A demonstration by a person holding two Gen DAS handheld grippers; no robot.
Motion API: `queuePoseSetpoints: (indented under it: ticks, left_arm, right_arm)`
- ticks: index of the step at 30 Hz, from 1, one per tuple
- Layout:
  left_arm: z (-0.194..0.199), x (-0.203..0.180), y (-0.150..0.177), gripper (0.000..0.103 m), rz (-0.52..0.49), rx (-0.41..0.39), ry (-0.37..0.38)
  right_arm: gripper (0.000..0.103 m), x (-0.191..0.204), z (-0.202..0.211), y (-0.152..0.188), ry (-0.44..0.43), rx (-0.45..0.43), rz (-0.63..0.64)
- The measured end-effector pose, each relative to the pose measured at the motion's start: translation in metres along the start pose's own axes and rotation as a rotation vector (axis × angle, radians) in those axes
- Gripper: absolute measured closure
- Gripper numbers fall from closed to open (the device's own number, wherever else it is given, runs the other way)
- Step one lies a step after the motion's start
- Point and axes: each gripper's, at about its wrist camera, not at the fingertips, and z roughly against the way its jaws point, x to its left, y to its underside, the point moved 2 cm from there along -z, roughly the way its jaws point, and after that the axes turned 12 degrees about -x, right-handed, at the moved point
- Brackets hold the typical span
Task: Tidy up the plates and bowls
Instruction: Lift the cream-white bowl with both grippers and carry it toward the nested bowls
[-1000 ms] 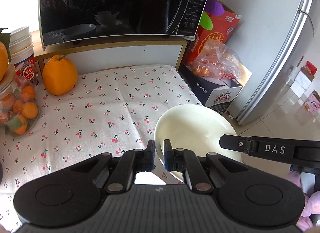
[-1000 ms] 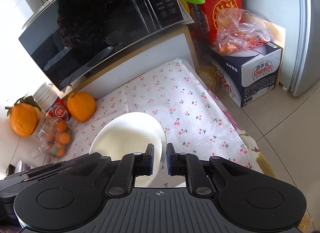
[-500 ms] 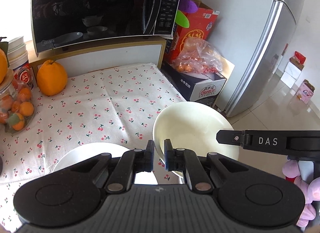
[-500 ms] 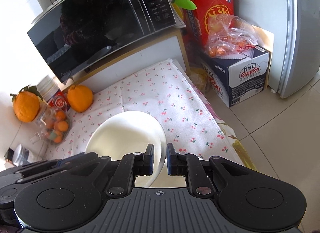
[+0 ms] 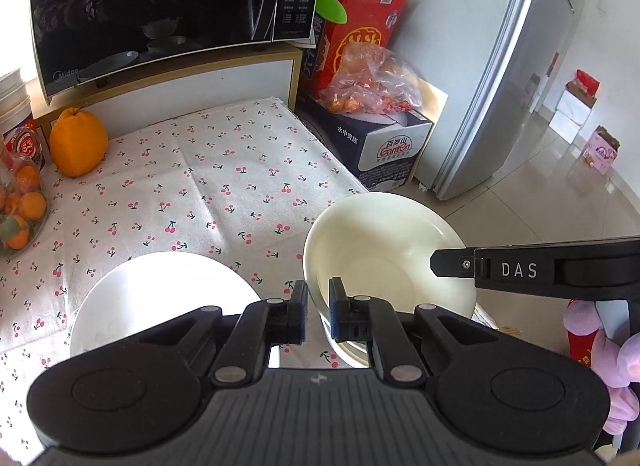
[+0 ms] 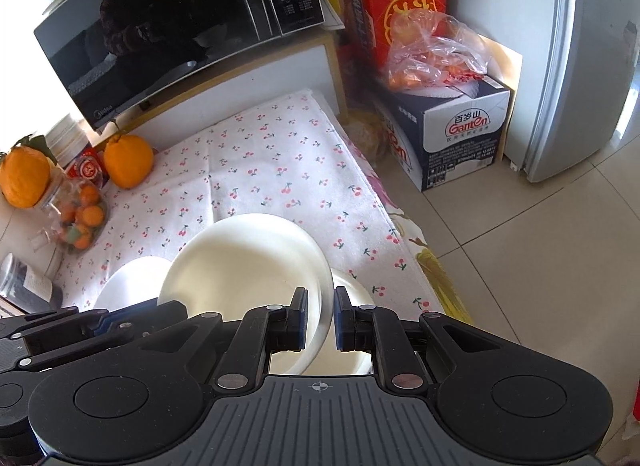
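— How do your fingers stand now?

— On your left gripper (image 5: pixel 318 306) the two fingers (image 5: pixel 298 314) are almost pressed together, and they pinch the near left rim of the cream bowl (image 5: pixel 384 266). Only the thin wall of the bowl is between the pads.

— And your right gripper?

— It is the same there. Your right gripper (image 6: pixel 321 316) pinches the opposite rim of this bowl, with one finger (image 6: pixel 298 322) inside the bowl and the other outside. So you hold the bowl from both sides, and it is tilted a little in the right wrist view.

— Where is the bowl over the table?

— It is at the near right corner of the cherry tablecloth (image 5: pixel 200 185), partly above the floor (image 5: pixel 540 193). Under it a second white dish (image 6: pixel 354 346) shows. I cannot tell if the two touch.

— What is beside it?

— A white plate (image 5: pixel 160 298) lies flat on the cloth, just beside the bowl on the left.

— And farther away?

— At the far left of the cloth stands a big orange (image 5: pixel 78 141), and near it a jar (image 5: pixel 20 209) with small oranges. Behind the cloth is a black microwave (image 5: pixel 160 5) on a shelf. To the right of the table stands a cardboard box (image 5: pixel 380 141) with a plastic bag of fruit (image 5: pixel 368 81) on top, and then the grey fridge (image 5: pixel 520 85).
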Motion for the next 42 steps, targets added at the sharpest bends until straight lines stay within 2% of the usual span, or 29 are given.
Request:
queuePoseSetpoints:
  ticks: [8, 15, 42]
  left_arm:
    - [-0.006, -0.011, 0.006, 0.093, -0.031, 0.039, 0.001]
    - [-0.013, -0.019, 0.012, 0.092, -0.06, 0.074, -0.018]
    - [-0.025, -0.028, 0.023, 0.09, -0.161, 0.105, -0.072]
  right_arm:
    - [0.09, -0.011, 0.001, 0.004, 0.02, 0.02, -0.001]
    - [0.09, -0.01, -0.005, 0.009, 0.053, 0.038, 0.048]
    - [0.089, -0.003, -0.018, 0.019, 0.085, 0.072, 0.132]
